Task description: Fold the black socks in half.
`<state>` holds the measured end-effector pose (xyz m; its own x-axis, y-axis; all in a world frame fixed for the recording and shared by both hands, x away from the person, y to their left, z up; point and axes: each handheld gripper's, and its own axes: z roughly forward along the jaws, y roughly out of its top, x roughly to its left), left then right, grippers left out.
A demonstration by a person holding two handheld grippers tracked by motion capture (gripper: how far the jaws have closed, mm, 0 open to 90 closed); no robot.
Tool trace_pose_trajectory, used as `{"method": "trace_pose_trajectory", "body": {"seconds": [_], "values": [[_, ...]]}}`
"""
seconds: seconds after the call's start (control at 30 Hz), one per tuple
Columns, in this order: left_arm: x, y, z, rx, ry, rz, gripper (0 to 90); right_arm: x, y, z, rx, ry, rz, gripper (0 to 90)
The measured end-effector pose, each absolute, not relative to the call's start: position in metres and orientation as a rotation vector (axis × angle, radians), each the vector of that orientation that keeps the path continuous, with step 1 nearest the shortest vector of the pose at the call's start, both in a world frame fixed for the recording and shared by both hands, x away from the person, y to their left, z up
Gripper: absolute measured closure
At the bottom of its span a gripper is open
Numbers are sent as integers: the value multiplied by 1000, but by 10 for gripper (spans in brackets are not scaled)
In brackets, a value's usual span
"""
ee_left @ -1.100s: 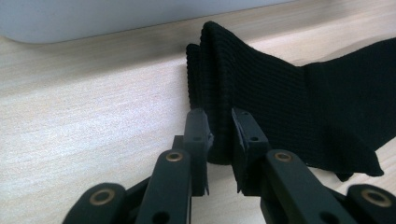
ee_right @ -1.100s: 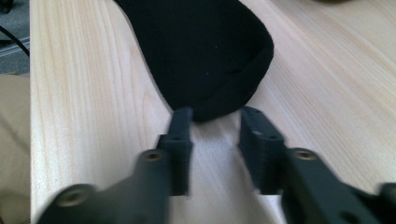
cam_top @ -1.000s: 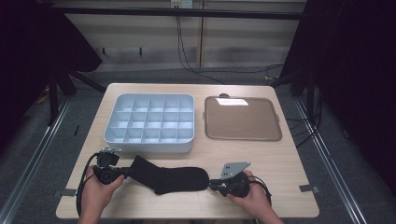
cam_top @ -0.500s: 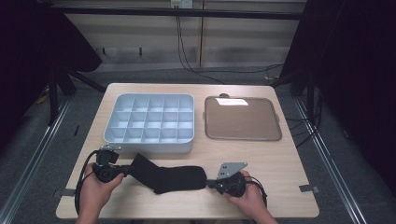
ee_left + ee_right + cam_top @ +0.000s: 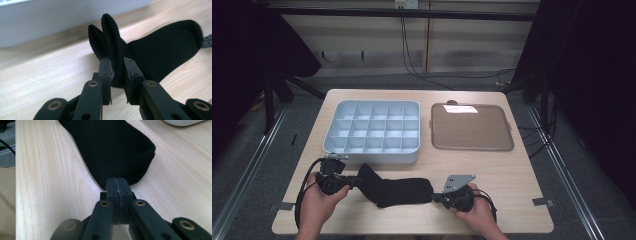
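Observation:
A black sock (image 5: 402,190) lies lengthwise on the wooden table (image 5: 512,175) near its front edge. My left gripper (image 5: 355,181) is at the sock's left end. In the left gripper view its jaws are shut on the ribbed cuff (image 5: 111,37), which stands up between them (image 5: 117,66). My right gripper (image 5: 435,196) is at the toe end. In the right gripper view its jaws (image 5: 117,180) are pressed together over the edge of the toe (image 5: 112,147) and seem to pinch it. A hand holds each gripper.
A pale blue compartment box (image 5: 372,157) stands just behind the sock, its wall (image 5: 50,20) close to the left gripper. A flat brown tray (image 5: 472,127) lies to its right. Bare table stretches right of the right gripper.
My right gripper has slid left to the sock's toe. The left gripper and the sock have hardly moved.

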<state>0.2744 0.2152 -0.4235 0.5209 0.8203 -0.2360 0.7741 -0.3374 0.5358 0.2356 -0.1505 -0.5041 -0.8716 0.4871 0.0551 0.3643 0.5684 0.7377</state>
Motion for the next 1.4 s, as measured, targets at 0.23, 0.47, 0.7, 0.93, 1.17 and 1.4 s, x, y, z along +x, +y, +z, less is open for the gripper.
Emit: {"method": "trace_pose_trajectory", "body": {"seconds": [0.23, 0.47, 0.7, 0.93, 1.17, 1.4], "values": [[275, 205, -418, 2175, 1253, 76, 777, 236, -150, -504, 724, 2641, 1192, 900], [274, 189, -411, 2193, 1211, 53, 780, 236, -150, -505, 729, 2640, 1202, 900], [274, 173, -406, 2222, 1162, 29, 781, 236, -150, -505, 724, 2640, 1204, 900], [276, 158, -407, 2231, 1140, 5, 784, 236, -150, -505, 727, 2640, 1211, 900], [278, 145, -407, 2256, 1112, -15, 784, 236, -150, -506, 726, 2639, 1216, 900], [280, 129, -408, 2275, 1085, -31, 784, 235, -149, -506, 730, 2638, 1217, 900]]}}
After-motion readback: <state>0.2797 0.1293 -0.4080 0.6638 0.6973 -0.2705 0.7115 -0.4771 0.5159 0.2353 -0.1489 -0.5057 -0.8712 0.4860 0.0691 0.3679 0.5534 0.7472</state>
